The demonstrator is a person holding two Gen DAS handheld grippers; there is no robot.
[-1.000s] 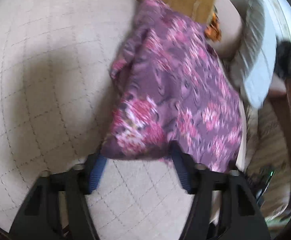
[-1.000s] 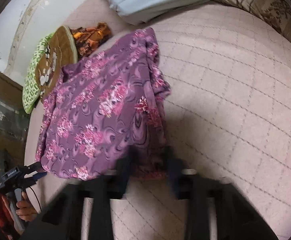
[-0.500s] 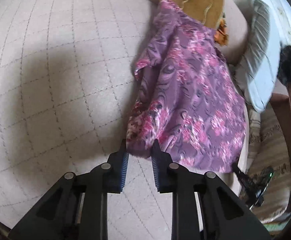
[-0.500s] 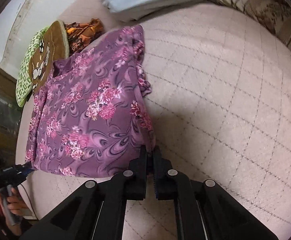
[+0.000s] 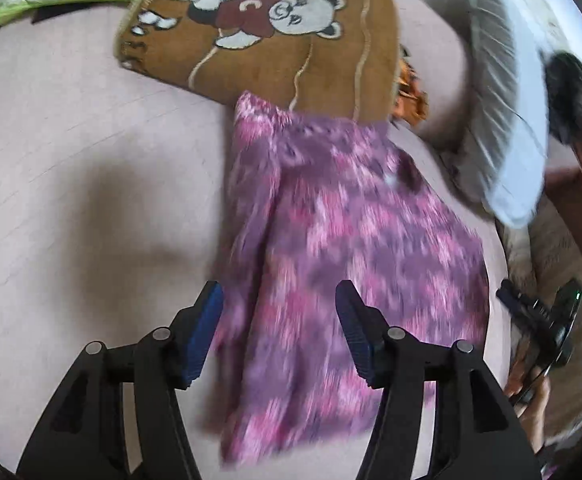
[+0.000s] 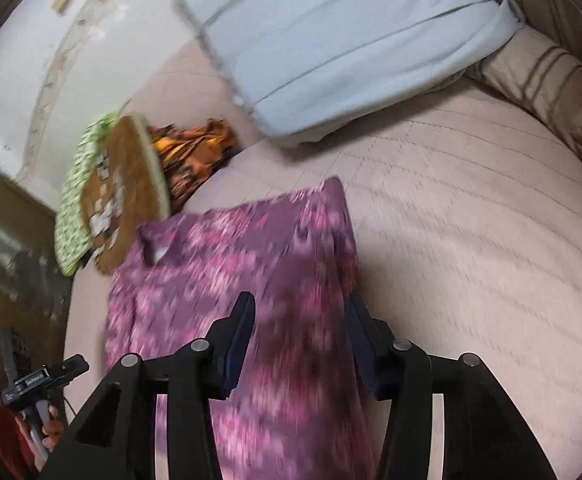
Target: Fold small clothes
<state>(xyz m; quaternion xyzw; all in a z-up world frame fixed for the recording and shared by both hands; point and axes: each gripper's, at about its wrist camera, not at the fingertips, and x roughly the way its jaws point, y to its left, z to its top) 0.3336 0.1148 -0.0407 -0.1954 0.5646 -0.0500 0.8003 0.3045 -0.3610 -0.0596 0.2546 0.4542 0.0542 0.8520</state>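
A purple floral-print fabric garment is seen lying flat on the pale pink quilted bed cover, its long axis running from the claws away toward the brown teddy-bear print cushion, which its far end touches or slightly overlaps. The left claw is held wide apart and grips nothing; the garment's near left portion lies directly ahead of it and passes between and beneath the two blue-padded fingers, contact not being determinable owing to blur. The right claw is likewise spread with nothing clamped, the garment's right-hand long edge running up between its jaws. In the right wrist view a neck opening with a white label is noted at the far left end of the garment, near the cushion. A doubled strip along the edge toward the open bed suggests one lengthwise fold is already laid. A light blue pillow and an orange patterned cloth lie beyond, apart from the garment. It is judged that both claws stand equally near the near hem, so the coming move turns on taking that hem and carrying it along the long axis toward the cushion.
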